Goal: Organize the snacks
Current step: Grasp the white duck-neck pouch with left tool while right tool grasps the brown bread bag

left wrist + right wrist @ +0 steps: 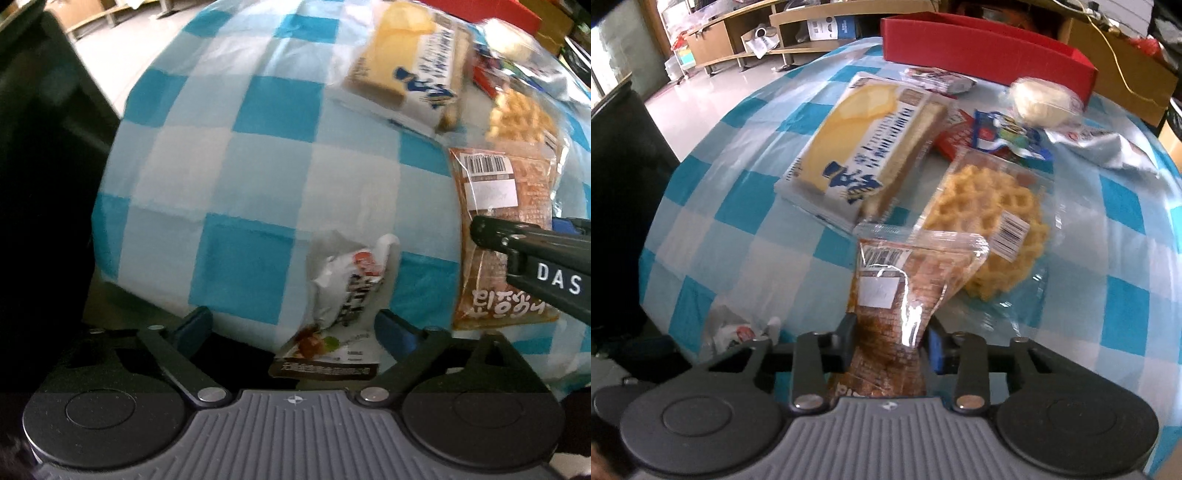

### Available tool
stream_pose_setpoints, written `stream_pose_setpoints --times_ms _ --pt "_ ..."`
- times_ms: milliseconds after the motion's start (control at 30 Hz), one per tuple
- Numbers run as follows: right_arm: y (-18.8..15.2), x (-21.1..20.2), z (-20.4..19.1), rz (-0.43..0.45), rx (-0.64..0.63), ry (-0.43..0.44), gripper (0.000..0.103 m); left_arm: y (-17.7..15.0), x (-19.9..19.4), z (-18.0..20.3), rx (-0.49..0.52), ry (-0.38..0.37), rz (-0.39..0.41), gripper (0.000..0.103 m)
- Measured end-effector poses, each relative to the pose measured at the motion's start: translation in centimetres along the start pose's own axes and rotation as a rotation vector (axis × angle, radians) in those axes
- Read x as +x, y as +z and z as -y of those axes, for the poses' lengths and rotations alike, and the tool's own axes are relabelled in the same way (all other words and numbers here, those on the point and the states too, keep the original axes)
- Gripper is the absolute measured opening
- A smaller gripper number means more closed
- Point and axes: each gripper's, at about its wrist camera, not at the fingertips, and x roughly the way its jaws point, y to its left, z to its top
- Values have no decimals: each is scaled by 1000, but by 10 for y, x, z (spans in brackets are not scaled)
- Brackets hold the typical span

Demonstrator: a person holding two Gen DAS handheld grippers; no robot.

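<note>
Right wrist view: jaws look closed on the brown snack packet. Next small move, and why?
Probably lift it slightly, straight up. The right gripper has its jaws pinched on the brown snack packet, whose far end overlaps the honeycomb snack bag on the checked tablecloth. A short lift should clear that bag before carrying it toward the red box.

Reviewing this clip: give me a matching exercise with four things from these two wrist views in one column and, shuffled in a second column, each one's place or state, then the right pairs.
Things:
1. brown snack pack
2. white snack pouch
3. red box
4. honeycomb cracker pack

Places or states:
A. at the far edge of the checked tablecloth
B. between the wide-apart fingers of the left gripper
C. pinched by the right gripper
D. lying just beyond the pinched pack

Pairs: 1-C, 2-B, 3-A, 4-D
</note>
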Motion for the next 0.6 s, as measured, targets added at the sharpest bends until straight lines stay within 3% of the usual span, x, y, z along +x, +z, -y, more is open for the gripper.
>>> stream_pose_setpoints --times_ms 300,600 --pt "-10 -19 37 25 47 -9 28 29 -7 29 80 -24 58 62" --pt "-12 -19 46 51 64 6 27 55 -11 19 48 -37 92 63"
